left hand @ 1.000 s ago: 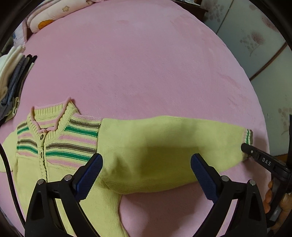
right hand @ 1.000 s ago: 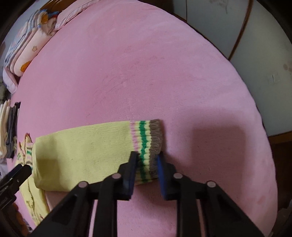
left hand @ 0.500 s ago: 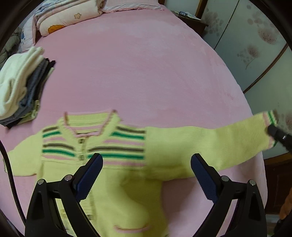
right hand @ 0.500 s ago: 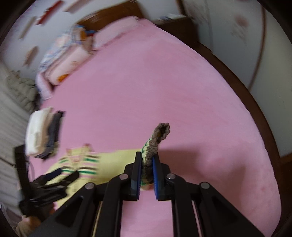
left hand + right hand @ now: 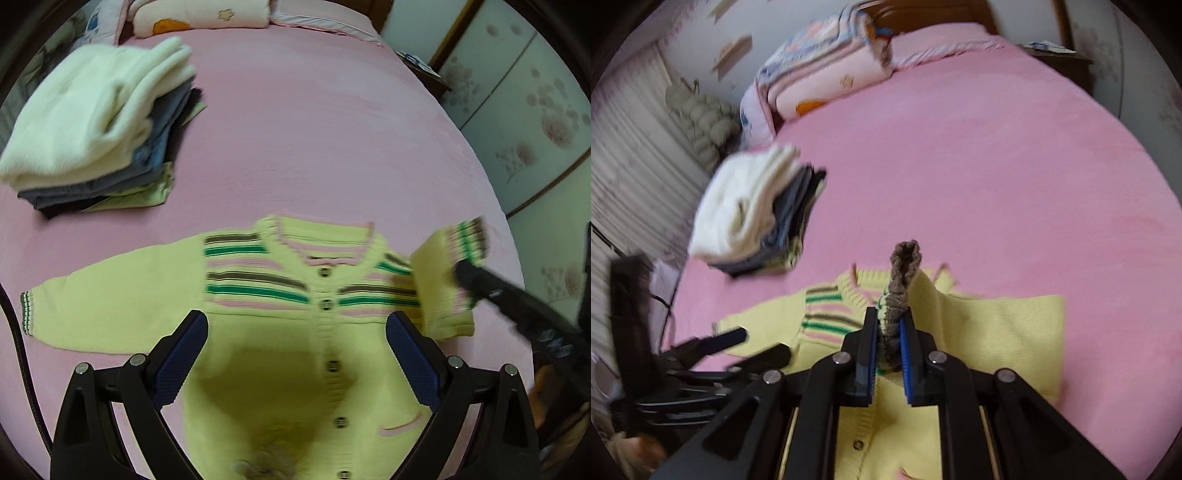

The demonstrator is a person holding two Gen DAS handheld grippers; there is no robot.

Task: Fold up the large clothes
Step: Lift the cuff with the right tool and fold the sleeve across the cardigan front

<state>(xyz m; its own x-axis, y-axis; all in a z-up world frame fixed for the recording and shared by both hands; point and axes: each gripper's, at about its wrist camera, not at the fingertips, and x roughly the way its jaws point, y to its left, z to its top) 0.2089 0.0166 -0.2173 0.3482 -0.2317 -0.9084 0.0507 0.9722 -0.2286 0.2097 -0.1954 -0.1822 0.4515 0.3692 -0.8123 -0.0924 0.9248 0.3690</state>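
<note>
A yellow-green knit cardigan (image 5: 295,350) with green, brown and pink stripes lies front up on the pink bed (image 5: 314,140); it also shows in the right wrist view (image 5: 997,332). My right gripper (image 5: 889,325) is shut on the striped sleeve cuff (image 5: 901,273) and holds it lifted over the cardigan's chest, the sleeve folded inward. In the left wrist view that cuff (image 5: 461,243) hangs at the right with the right gripper (image 5: 469,273) on it. My left gripper (image 5: 295,332) is open and empty above the cardigan's front. The other sleeve (image 5: 110,295) lies spread to the left.
A stack of folded clothes (image 5: 96,129) with a white garment on top sits at the bed's far left, also in the right wrist view (image 5: 757,210). Folded quilts and pillows (image 5: 827,74) lie at the headboard. Patterned wardrobe doors (image 5: 535,110) stand right of the bed.
My right gripper has lifted the cuff and carried it left, folding the sleeve over the cardigan's body. My left gripper has moved left, now centred over the cardigan's front.
</note>
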